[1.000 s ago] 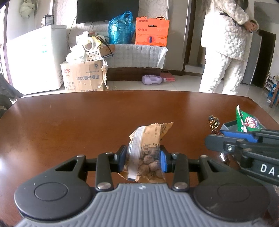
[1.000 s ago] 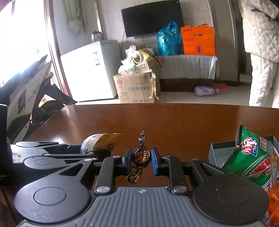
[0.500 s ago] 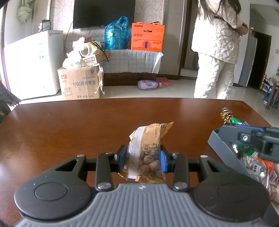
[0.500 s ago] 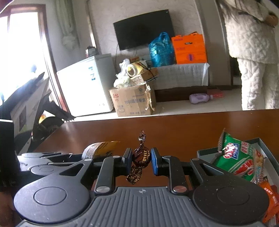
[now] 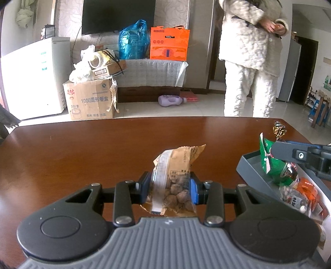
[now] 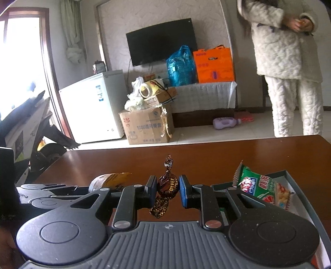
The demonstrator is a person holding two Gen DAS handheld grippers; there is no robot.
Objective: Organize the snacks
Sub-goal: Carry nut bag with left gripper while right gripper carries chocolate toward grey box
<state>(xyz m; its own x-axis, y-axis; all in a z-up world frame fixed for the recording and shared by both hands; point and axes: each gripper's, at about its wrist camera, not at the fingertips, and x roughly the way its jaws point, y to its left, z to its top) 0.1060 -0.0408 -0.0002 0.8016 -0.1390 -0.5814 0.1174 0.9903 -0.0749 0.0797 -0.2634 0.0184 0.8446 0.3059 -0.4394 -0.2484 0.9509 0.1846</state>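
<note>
Right gripper (image 6: 167, 190) with toffee (image 6: 167, 186) shifted over grey box (image 6: 310, 207); bystander (image 5: 251, 55) stepped nearer.

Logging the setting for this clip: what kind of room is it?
Most likely a home living room: a wall-mounted TV, a low cloth-covered cabinet beneath it stacked with bags, and a white chest freezer beyond the wooden table.

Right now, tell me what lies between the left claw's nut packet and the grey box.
Only bare brown table, left wrist view, separates nut packet and grey box.
</note>
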